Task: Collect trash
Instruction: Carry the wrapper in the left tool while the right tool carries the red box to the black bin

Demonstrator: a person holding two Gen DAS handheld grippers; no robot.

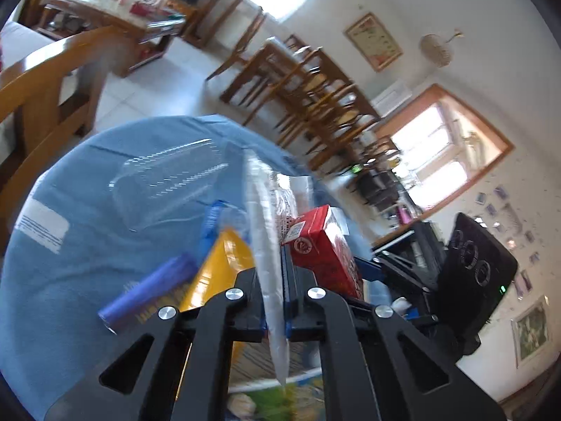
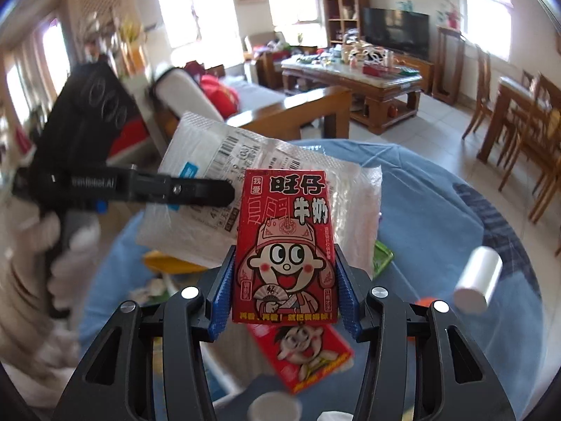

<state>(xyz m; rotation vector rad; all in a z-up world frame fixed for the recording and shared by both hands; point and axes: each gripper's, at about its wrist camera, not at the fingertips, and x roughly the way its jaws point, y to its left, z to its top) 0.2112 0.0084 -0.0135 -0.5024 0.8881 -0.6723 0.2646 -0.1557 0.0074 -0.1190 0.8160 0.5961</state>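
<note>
While both claws hung above the blue-clothed table (image 2: 438, 189), the right gripper (image 2: 284, 294) was clenched on the red milk carton (image 2: 284, 245), pads squeezing its two narrow sides low down, carton upright and lifted clear. It looked light and stiff-walled, probably empty, so a firm side pinch suited it. Meanwhile the left gripper (image 1: 277, 273) was clamped on a white plastic mailer bag (image 1: 266, 245), thin, floppy and slippery; gripping well inside the edge seemed wise, since it drooped
</note>
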